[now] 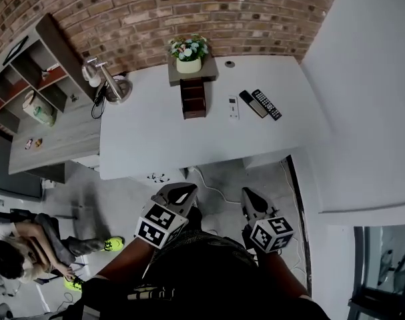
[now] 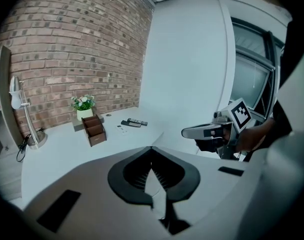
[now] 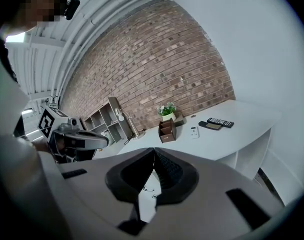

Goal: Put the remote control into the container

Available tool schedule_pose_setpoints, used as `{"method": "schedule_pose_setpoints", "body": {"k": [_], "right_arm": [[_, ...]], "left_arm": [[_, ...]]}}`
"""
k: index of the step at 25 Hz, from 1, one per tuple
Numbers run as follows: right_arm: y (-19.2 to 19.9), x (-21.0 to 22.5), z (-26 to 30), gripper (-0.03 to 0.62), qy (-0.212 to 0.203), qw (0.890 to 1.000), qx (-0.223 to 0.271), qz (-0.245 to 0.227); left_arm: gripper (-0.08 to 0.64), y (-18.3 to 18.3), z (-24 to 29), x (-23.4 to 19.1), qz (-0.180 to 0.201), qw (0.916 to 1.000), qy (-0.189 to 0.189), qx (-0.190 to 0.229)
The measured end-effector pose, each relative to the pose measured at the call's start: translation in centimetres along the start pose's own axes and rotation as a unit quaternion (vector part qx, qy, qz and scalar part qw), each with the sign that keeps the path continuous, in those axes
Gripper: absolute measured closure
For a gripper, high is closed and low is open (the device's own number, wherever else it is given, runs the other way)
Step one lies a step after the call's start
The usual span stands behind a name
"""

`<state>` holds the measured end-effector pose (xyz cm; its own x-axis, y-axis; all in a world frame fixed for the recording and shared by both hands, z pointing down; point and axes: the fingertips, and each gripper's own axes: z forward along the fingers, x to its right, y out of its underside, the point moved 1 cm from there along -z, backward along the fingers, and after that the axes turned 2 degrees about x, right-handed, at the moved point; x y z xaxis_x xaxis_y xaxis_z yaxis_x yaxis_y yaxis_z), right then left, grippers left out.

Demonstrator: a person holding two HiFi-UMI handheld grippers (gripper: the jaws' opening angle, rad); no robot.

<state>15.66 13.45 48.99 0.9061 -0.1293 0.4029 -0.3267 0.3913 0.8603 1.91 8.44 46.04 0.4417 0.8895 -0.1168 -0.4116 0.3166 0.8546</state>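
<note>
Left gripper (image 1: 181, 191) and right gripper (image 1: 250, 197), jaws pressed together on nothing, hang well short of the container (image 1: 193, 99); the white remote control (image 1: 233, 107) lies just right of it.

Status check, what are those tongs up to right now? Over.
Left tongs and right tongs shut, empty, short of the desk. White remote lies beside the wooden container, black remotes beyond it, all untouched. Path across desk looks clear.

Left claw (image 1: 181, 188) closed; right claw (image 1: 248, 193) closed
</note>
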Motion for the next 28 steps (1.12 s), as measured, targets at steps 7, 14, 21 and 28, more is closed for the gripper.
{"method": "schedule_pose_setpoints", "body": {"k": [7,14,21,28], "right_arm": [[-1.7,1.2,7.4,0.583,-0.015,0.997,-0.073,-0.026],[-3.7,2.3,14.2,0.583,-0.011,0.992,-0.125,-0.017],[-5.9,4.7,19.8,0.583,0.029,0.988,-0.144,-0.045],[-6.8,9.9,23.5,0.583,0.088,0.981,-0.160,-0.059]], "left_arm": [[0.566,-1.8,2.8,-7.8,-0.019,0.9997,-0.016,-0.008],[0.566,-2.3,5.6,-13.9,-0.013,0.9992,0.004,-0.037],[0.566,-2.9,8.9,-18.3,-0.009,0.9979,0.050,-0.041],[0.566,-3.7,11.5,-21.0,-0.014,0.9971,0.066,-0.035]]}}
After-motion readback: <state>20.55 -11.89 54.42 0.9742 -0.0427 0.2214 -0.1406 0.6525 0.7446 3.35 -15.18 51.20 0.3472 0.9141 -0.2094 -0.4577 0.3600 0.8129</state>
